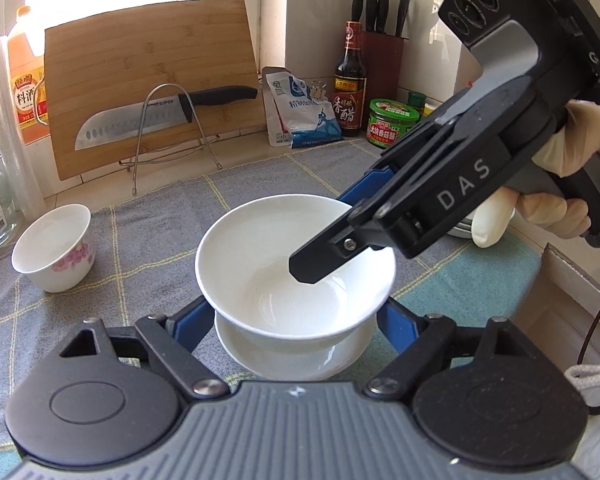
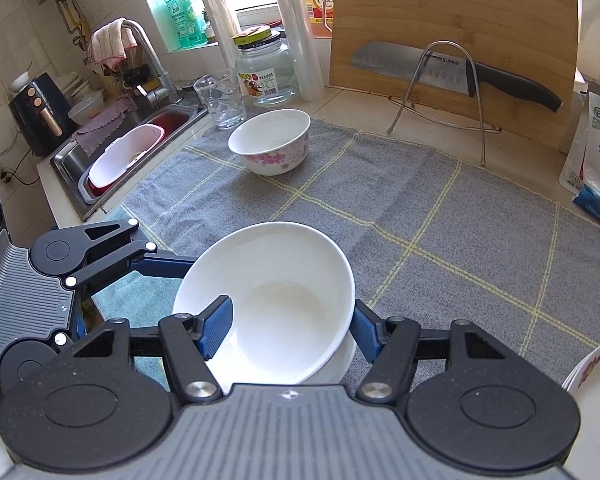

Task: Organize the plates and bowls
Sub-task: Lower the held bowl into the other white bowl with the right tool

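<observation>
Two plain white bowls are nested over the grey checked cloth (image 1: 140, 240). The upper white bowl (image 1: 260, 264) (image 2: 284, 304) sits in the lower white bowl (image 1: 284, 356) (image 2: 342, 360). My left gripper (image 1: 296, 316) has its blue fingers (image 1: 190, 326) against both sides of the lower bowl, shut on it. My right gripper (image 2: 290, 330) (image 1: 332, 232) reaches in from the right, held by a gloved hand (image 1: 572, 152). One of its fingers (image 2: 216, 328) lies inside the upper bowl and the other outside the wall, shut on it. A floral bowl (image 1: 52, 248) (image 2: 270, 140) stands alone farther off.
A cutting board (image 1: 152, 92) with a knife on a wire rack leans against the back wall. Sauce bottles (image 1: 350, 80), jars and a salt bag (image 1: 300, 116) fill the back right corner. A glass jar (image 2: 264, 72), a tumbler (image 2: 220, 98) and the sink (image 2: 120, 156) lie left. Stacked plates (image 2: 592, 392) sit at the right.
</observation>
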`<control>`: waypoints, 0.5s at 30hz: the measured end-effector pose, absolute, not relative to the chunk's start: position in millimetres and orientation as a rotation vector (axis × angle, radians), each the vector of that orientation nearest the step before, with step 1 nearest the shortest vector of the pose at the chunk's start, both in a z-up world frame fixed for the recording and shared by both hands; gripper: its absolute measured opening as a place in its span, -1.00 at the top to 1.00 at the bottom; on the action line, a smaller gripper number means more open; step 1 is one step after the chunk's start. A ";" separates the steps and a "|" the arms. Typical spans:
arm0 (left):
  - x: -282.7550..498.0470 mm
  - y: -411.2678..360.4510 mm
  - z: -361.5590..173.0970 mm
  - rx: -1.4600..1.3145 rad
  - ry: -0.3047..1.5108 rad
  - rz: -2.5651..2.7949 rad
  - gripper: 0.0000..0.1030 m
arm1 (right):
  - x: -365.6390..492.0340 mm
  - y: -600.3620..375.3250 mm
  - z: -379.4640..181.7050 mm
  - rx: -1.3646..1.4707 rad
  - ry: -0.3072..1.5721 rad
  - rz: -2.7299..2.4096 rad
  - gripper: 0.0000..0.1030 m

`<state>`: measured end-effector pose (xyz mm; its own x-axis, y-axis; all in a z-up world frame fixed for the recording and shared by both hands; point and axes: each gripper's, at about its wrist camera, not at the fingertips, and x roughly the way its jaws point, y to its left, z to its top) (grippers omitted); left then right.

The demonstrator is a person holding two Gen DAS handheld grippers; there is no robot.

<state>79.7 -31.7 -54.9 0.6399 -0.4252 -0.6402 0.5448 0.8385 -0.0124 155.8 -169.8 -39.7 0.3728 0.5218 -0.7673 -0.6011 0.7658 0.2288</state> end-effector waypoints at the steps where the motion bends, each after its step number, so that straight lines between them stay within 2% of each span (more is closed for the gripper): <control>1: 80.1 -32.3 -55.8 0.191 0.681 -0.559 -0.70 | 156.4 -169.7 -41.1 -0.094 0.950 0.719 -0.35; 15: 83.7 -33.2 -65.0 0.206 0.719 -0.557 -0.70 | 157.6 -166.6 -57.4 -0.098 0.984 0.714 -0.35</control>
<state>83.7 -33.2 -65.0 0.6154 -0.4109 -0.6727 0.5488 0.8359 -0.0085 157.6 -166.6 -57.4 0.3482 0.5070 -0.7885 -0.5921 0.7710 0.2343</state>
